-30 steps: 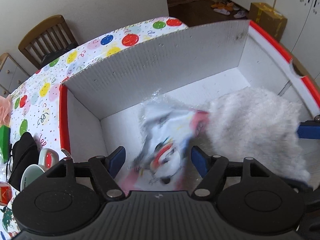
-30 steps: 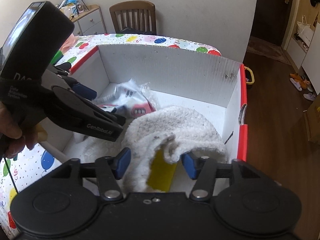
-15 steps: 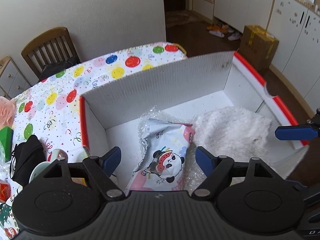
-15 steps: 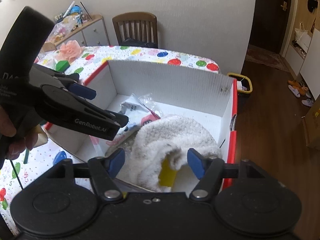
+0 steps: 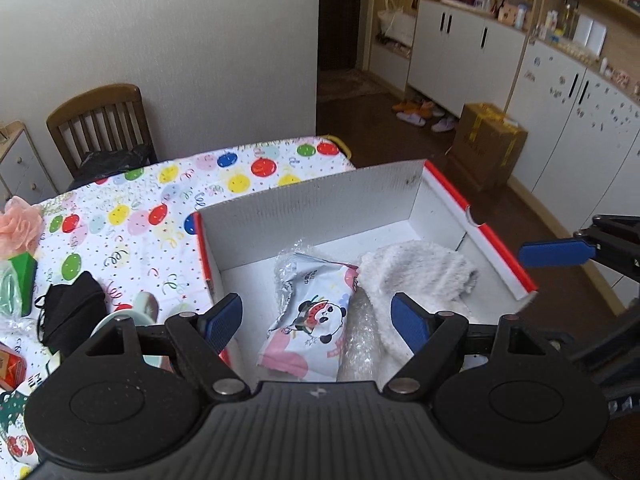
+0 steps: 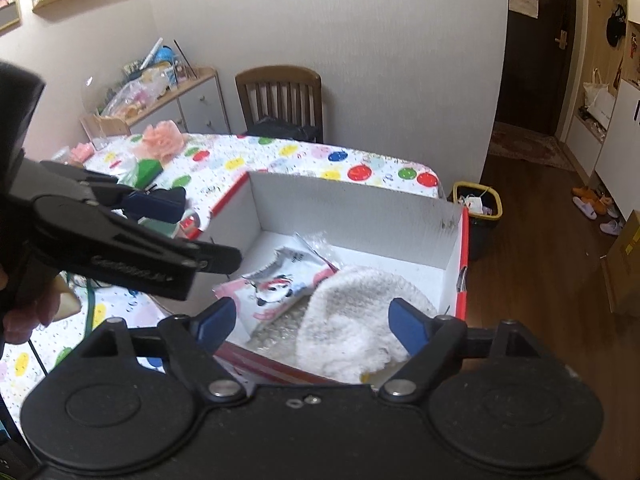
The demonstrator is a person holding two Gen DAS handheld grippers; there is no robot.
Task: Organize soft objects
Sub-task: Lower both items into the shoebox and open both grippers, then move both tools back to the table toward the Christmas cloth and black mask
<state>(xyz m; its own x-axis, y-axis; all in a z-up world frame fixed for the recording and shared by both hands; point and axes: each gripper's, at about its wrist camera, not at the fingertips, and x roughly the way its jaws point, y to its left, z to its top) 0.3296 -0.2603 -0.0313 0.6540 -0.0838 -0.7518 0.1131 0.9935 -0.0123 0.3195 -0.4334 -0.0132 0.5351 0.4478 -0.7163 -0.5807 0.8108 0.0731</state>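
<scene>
Left wrist view, far left: a pink ruffled puff (image 5: 18, 226), a green packet (image 5: 16, 286) and a black pouch (image 5: 68, 312) lie on the table (image 5: 132, 200) with the balloon-print cloth.
Left gripper (image 5: 318, 322): its jaws stand wide apart above the near part of the box, and nothing is between the blue pads.
Box (image 5: 312, 208): white cardboard with red edges, open at the top, on the right part of the table.
Panda packet (image 5: 312, 316): it lies flat on the box floor, toward the left (a crinkled clear wrap (image 5: 360, 340) lies at its right edge, between it and the fluffy cloth).
White fluffy cloth (image 5: 420, 276): it is inside the box on the right, touching the packet's far right corner.
Far right edge: one blue pad of the right gripper (image 5: 554, 254) reaches in above the red rim.
Right wrist view, left: the left gripper (image 6: 160, 216) hangs over the box's left wall, with a hand (image 6: 24, 316) at its handle.
Right gripper (image 6: 312, 320): the jaws are opening, the fluffy cloth (image 6: 352, 320) lies below them in the box, and the pads do not press on it.
Yellow patch: a small yellow thing (image 6: 372, 376) shows at the cloth's near edge; I cannot tell what it is.
Far side: a wooden chair (image 6: 280, 100) stands behind the table.
</scene>
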